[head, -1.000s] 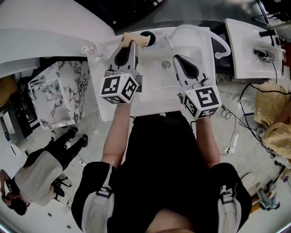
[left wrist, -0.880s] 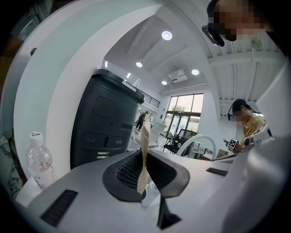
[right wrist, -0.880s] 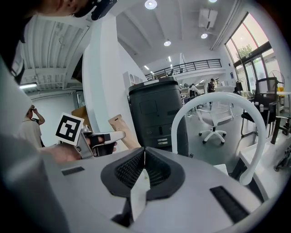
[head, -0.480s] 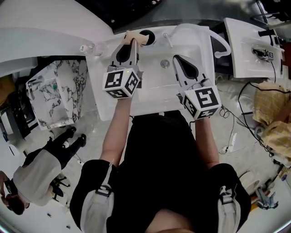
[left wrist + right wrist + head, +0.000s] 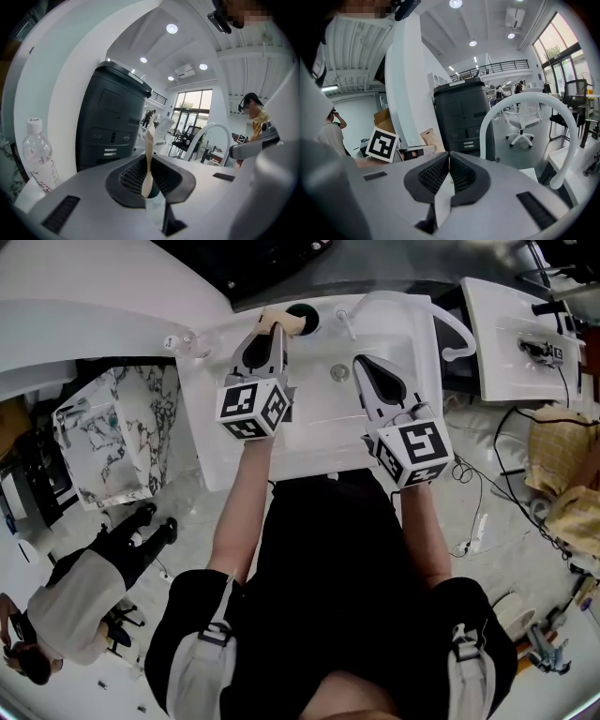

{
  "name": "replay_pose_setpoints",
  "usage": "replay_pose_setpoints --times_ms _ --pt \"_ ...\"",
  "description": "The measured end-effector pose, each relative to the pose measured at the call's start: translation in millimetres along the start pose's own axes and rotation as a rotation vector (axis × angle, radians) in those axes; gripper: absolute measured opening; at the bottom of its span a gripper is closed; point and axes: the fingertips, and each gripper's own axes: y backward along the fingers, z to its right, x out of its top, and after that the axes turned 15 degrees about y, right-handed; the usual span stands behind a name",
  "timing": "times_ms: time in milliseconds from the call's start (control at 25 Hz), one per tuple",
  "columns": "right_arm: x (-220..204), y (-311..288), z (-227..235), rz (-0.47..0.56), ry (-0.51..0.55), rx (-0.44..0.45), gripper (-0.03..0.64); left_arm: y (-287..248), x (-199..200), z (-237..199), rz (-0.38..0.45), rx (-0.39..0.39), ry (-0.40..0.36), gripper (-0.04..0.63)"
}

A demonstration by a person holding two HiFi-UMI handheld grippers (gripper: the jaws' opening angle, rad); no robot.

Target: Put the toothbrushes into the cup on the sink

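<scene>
My left gripper [image 5: 273,330] is shut on a tan toothbrush [image 5: 278,321], whose end reaches over the back left corner of the white sink [image 5: 309,442]. The dark green cup [image 5: 303,311] stands just right of it on the sink's back rim. In the left gripper view the tan toothbrush [image 5: 148,159] stands upright between the shut jaws of my left gripper [image 5: 147,187]. Over the basin, near the drain [image 5: 339,372], my right gripper [image 5: 357,362] is shut. The right gripper view shows nothing between the jaws of my right gripper [image 5: 449,171].
A white arched faucet [image 5: 457,332] rises at the sink's back right. A small white stick-like object [image 5: 348,324] lies on the back rim. A clear water bottle [image 5: 188,341] lies left of the sink. Another sink [image 5: 525,338] stands at right; a person [image 5: 80,592] stands at lower left.
My left gripper has moved a little farther back and right with the toothbrush, closer to the cup. The right gripper has hardly moved.
</scene>
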Motion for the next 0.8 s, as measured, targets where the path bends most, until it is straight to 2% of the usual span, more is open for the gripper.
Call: replay_pose_setpoints --times_ms 360,800 --pt "-3.1 -3.3 -4.6 -0.003 -0.009 0.021 0.031 -13.2 -22.6 -5.2 -0.069 0.011 -0.033 0.04" --pt "-6.0 -4.1 -6.5 -0.01 -0.011 0.022 0.031 -22.0 -46.1 -9.9 -0.142 0.0 -0.039 0.04"
